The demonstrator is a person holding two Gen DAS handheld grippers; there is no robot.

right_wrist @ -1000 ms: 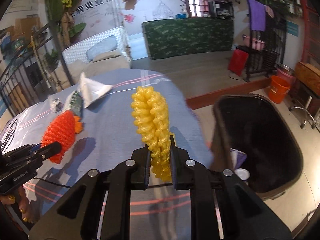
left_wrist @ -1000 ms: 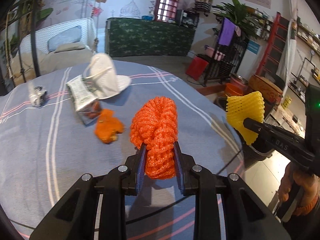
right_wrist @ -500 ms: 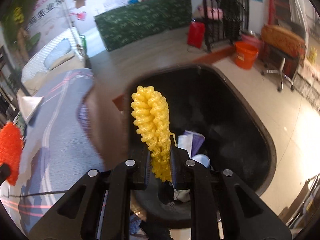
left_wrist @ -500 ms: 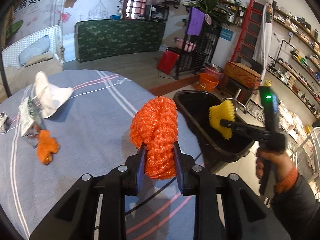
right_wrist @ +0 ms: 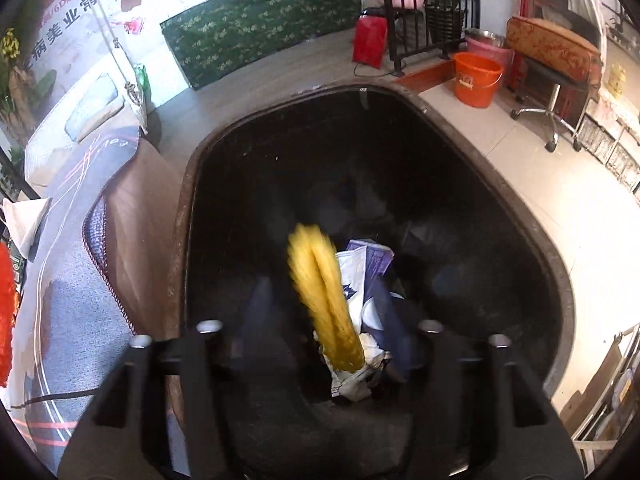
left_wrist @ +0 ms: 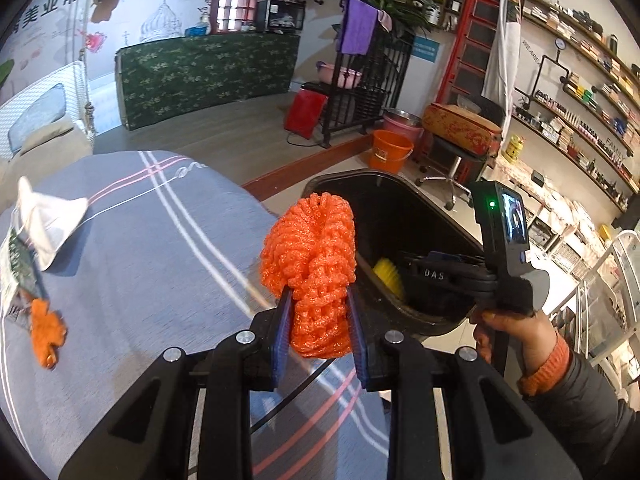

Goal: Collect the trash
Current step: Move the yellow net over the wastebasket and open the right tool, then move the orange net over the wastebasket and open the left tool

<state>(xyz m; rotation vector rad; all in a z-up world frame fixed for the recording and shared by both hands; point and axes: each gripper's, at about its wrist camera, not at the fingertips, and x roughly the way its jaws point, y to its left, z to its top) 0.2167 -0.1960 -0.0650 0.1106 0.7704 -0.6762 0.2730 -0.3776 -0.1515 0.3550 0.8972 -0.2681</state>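
My left gripper [left_wrist: 319, 300] is shut on an orange foam net [left_wrist: 312, 248], held above the right edge of the striped blue-grey table [left_wrist: 140, 240]. A black trash bin [left_wrist: 400, 178] stands just past that edge. In the left wrist view the right gripper [left_wrist: 408, 266] reaches into the bin beside a yellow foam net [left_wrist: 388, 274]. In the right wrist view the right gripper [right_wrist: 322, 288] points down into the bin [right_wrist: 188, 200] with its jaws opening. The yellow net [right_wrist: 320, 296] is blurred and loose between them, and neither pad presses on it.
A white and purple carton [right_wrist: 368, 264] and crumpled paper lie at the bin's bottom. On the table's far left lie a white paper piece [left_wrist: 44, 220], a printed packet [left_wrist: 16, 264] and an orange scrap [left_wrist: 46, 328]. An orange bucket [left_wrist: 392, 150] and a wheeled stool [left_wrist: 452, 156] stand behind the bin.
The right gripper swung from above the table to over the bin, sank into it and spread its jaws, freeing the yellow net. The left gripper carried the orange net rightward toward the bin.
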